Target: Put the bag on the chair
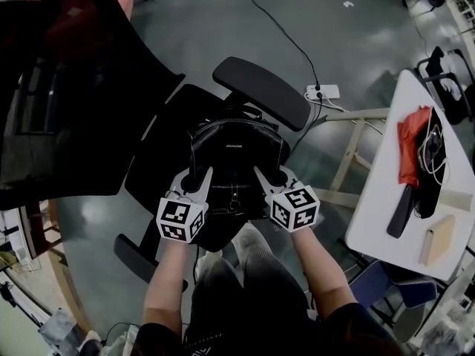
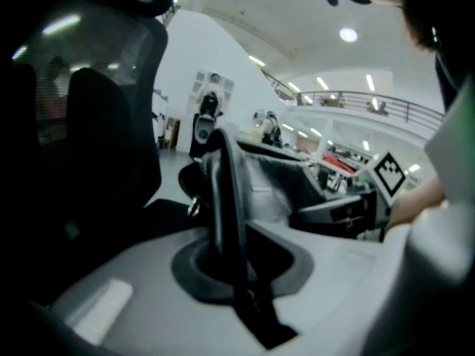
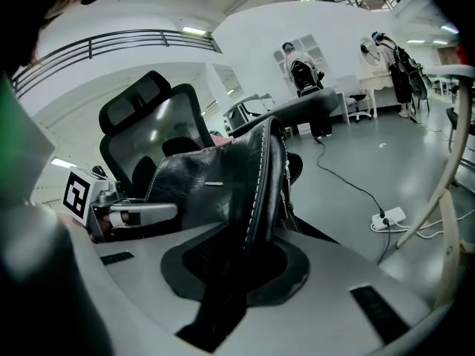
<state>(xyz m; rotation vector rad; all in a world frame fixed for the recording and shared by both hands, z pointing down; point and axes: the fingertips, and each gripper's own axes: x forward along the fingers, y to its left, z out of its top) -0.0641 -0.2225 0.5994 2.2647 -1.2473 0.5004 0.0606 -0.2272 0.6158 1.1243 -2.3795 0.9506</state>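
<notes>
Left tongs (image 1: 196, 175) and right tongs (image 1: 267, 175) each clench one side edge of the bag (image 1: 236, 150), keeping it upright and balanced. It appears to rest on the chair (image 1: 261, 91) seat, so release looks due

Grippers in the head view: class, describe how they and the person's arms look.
The left gripper and right gripper are light grey with tapered jaws; each carries a white cube printed with black square markers. Arms are bare below dark short sleeves.
</notes>
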